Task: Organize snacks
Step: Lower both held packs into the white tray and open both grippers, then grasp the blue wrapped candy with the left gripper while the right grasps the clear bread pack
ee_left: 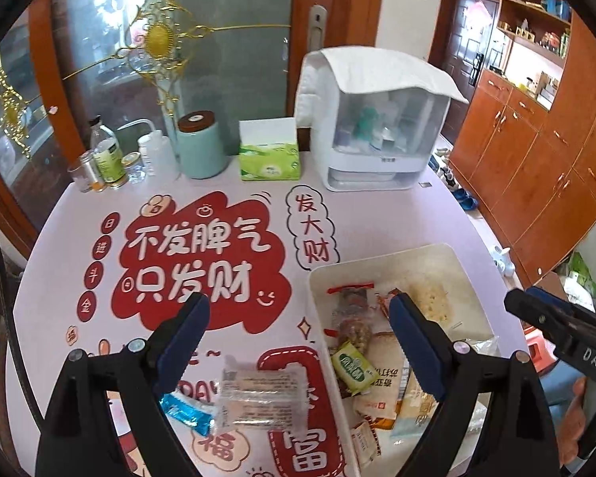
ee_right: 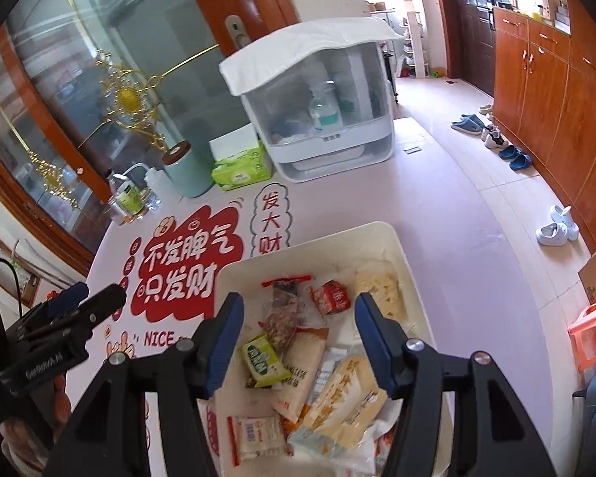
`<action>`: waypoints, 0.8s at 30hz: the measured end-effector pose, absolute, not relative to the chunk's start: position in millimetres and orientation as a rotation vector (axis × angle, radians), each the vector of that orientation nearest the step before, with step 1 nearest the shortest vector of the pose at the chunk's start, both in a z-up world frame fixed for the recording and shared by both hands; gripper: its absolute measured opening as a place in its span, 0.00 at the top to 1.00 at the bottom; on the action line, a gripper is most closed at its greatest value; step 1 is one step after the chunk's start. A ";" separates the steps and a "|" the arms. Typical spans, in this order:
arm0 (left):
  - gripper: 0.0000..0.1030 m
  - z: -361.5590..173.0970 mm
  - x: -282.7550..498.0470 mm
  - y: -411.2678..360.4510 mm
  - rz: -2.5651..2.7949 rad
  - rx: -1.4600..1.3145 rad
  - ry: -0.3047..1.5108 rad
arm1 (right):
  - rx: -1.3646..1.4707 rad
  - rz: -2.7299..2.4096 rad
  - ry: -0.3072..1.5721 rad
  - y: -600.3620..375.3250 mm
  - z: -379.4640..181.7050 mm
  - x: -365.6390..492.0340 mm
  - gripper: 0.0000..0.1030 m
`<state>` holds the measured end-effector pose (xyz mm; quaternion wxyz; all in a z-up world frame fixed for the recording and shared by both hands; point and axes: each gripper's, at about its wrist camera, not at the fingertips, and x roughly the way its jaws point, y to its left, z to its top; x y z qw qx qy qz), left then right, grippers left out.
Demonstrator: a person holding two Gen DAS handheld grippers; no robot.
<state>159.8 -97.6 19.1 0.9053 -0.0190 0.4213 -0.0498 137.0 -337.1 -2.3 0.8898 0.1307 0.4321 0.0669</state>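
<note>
Snacks sit mostly piled in the white tray [ee_right: 397, 246] on the pink printed table [ee_left: 377, 206], with two packets lying on the table just left of the tray's wall. To do this step well, I judge the left gripper [ee_left: 298, 342], jaws spread wide and empty, should come down over the clear-wrapped bar [ee_left: 264, 397] with a finger on each long side, close gently so the film does not slip, then lift it over the wall into the tray. The right gripper [ee_right: 298, 342] hangs above the tray, also wide and holding nothing; it is best kept out of the left one's path.

The clear-wrapped bar is the larger loose packet, pale and rectangular, partly overlapping the small blue wrapper [ee_left: 188, 411] to its left. Inside the tray, a small green packet [ee_right: 264, 361] lies near the left wall, touching longer orange and white bags.
</note>
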 end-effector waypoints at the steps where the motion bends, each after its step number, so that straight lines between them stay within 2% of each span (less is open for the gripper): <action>1: 0.12 21.6 156.2 -92.5 -0.098 -0.042 0.867 | 0.263 0.145 0.895 -332.0 -0.1 132.2 0.43; 10: 0.11 49.2 125.5 -45.0 -0.060 -0.041 0.811 | 0.209 0.226 0.890 -283.0 10.0 102.2 0.43; 13: 0.07 59.6 115.1 -26.4 -0.051 -0.035 0.781 | 0.191 0.258 0.886 -261.8 14.6 95.0 0.42; 16: 0.03 67.0 105.5 -6.4 -0.045 -0.009 0.748 | 0.184 0.285 0.883 -239.0 18.5 91.5 0.37; 24: 0.02 43.7 106.8 38.8 -0.108 0.138 0.786 | 0.197 0.287 0.917 -181.4 12.3 90.5 0.37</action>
